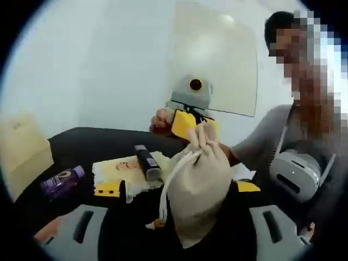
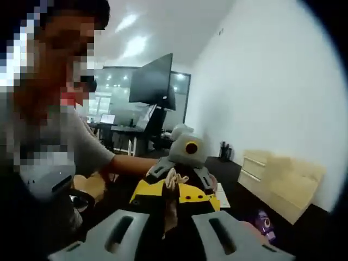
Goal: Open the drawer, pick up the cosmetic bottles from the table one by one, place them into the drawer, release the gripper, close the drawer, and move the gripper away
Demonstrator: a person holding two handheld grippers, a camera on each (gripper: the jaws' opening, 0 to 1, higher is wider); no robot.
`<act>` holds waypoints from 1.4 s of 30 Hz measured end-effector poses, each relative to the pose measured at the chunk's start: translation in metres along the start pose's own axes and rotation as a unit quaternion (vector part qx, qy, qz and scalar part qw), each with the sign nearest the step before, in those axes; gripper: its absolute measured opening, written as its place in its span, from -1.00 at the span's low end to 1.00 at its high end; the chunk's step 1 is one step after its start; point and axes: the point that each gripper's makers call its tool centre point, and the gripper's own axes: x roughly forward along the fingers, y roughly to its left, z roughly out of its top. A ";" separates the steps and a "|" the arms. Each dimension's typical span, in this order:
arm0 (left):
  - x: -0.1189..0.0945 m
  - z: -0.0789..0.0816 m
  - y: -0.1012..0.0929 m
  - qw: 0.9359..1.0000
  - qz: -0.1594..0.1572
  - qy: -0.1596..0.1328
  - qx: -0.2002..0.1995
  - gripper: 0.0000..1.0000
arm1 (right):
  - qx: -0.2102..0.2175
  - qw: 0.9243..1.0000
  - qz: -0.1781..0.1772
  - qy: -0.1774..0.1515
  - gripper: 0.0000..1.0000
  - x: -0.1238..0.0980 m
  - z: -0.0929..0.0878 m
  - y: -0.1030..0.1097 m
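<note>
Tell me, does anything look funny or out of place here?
Yes. A cloth bag hangs in the air, its gathered top pinched by the other hand-held gripper. The task is about bottles, yet the purple bottle lies on its side on the black table.

You had a cream drawstring bag, purple bottle, black tabletop, yellow-tipped grey gripper beyond the bag.
</note>
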 end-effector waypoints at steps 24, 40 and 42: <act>-0.008 0.001 0.049 0.994 0.111 0.008 0.003 -0.38 | 0.040 0.990 -0.133 -0.033 -0.74 -0.007 0.000 -0.054; -0.023 0.011 0.096 0.968 0.251 0.005 0.024 -0.38 | 0.112 0.967 -0.222 -0.049 -0.54 -0.003 -0.014 -0.086; -0.020 0.009 0.093 0.963 0.267 0.004 0.028 -0.38 | 0.111 0.965 -0.233 -0.049 -0.55 -0.002 -0.016 -0.088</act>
